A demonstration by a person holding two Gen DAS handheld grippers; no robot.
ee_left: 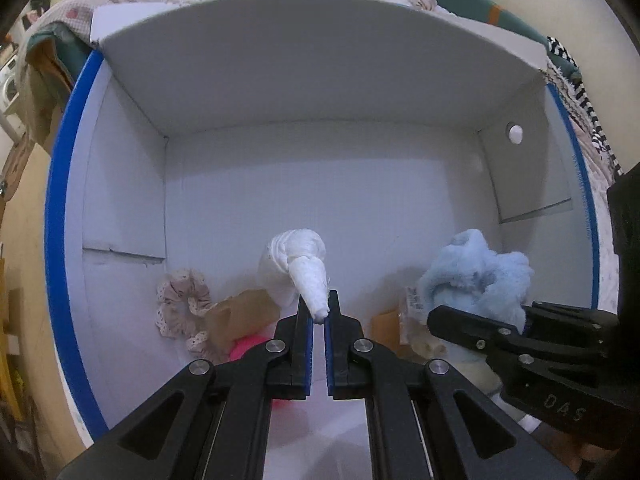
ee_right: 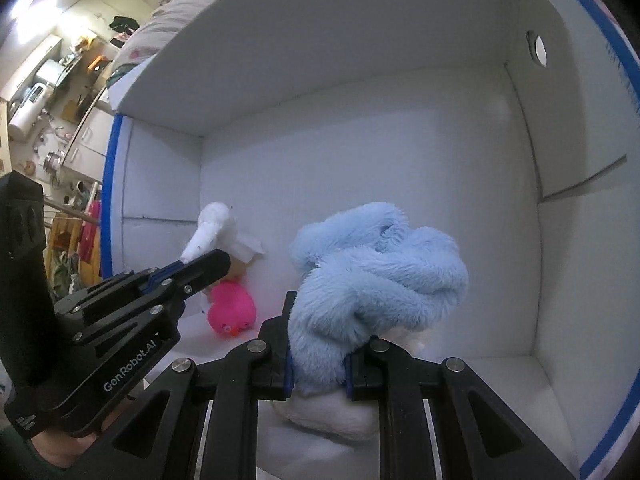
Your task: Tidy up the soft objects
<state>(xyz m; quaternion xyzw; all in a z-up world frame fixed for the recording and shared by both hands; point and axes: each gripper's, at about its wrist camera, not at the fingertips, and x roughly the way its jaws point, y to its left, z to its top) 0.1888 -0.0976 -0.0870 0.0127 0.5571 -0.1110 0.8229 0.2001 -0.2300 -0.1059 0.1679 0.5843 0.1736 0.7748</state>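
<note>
The white cardboard box with blue-taped rim (ee_left: 60, 184) stood open, its far floor and back wall bare. The near floor was crowded: a frilled beige scrunchie (ee_left: 182, 308) at left, a pink rubber duck (ee_right: 232, 308) and white rolled cloth (ee_left: 296, 268) centre, a fluffy light-blue plush (ee_right: 376, 280) filling the right.

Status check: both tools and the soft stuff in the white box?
Left tool shut on rolled white cloth. Right tool shut on fluffy light-blue plush. Both inside white box. Pink rubber duck and floral scrunchie below; nothing blocking.
</note>
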